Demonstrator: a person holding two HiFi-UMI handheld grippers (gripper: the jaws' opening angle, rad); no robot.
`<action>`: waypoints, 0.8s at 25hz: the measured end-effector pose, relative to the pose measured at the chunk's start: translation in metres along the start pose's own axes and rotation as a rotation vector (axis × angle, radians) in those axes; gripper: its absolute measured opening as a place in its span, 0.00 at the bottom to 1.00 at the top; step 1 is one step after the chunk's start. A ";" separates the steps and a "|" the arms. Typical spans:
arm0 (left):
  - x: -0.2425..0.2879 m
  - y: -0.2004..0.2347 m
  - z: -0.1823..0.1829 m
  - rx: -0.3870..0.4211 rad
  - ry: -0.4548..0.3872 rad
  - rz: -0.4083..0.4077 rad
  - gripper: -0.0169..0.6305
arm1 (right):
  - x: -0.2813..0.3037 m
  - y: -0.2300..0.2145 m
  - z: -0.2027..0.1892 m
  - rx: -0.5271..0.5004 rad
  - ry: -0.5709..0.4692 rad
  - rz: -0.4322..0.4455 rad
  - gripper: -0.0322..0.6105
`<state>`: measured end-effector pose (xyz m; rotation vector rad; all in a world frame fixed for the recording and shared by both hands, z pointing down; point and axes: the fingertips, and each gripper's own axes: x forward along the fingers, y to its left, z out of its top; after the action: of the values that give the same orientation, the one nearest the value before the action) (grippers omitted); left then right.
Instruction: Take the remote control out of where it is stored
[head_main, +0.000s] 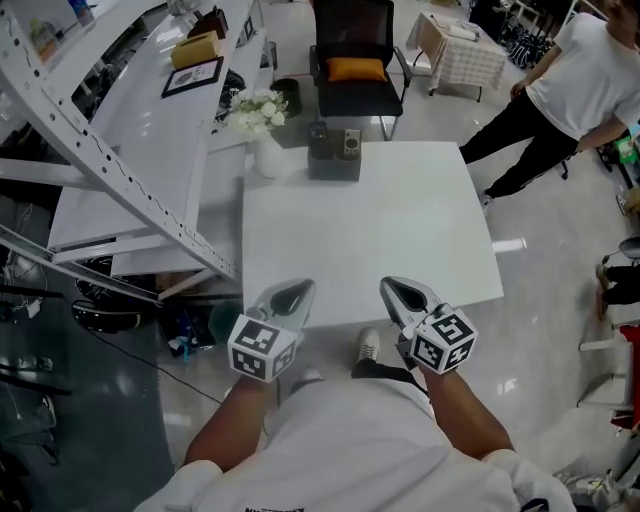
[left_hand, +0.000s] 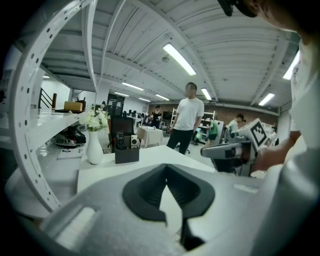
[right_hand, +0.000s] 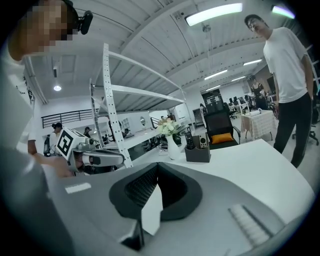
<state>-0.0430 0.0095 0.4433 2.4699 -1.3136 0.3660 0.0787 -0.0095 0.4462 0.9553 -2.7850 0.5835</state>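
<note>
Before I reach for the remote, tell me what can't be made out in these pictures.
- Remote control: lower part hidden inside the holder in every view; buttons too small to read.
- Pale item beside it, head view: too small to identify.
- Standing person, head view: cut off by the top edge.
</note>
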 end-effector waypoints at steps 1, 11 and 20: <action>0.008 0.000 0.003 -0.001 -0.001 0.004 0.03 | 0.002 -0.010 0.002 0.004 0.002 0.003 0.06; 0.075 0.003 0.033 -0.023 -0.016 0.088 0.03 | 0.020 -0.077 0.031 -0.031 0.026 0.094 0.06; 0.090 0.008 0.031 -0.043 0.002 0.166 0.03 | 0.038 -0.101 0.030 -0.022 0.052 0.153 0.06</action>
<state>0.0018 -0.0743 0.4491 2.3323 -1.5145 0.3750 0.1108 -0.1162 0.4603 0.7166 -2.8291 0.5881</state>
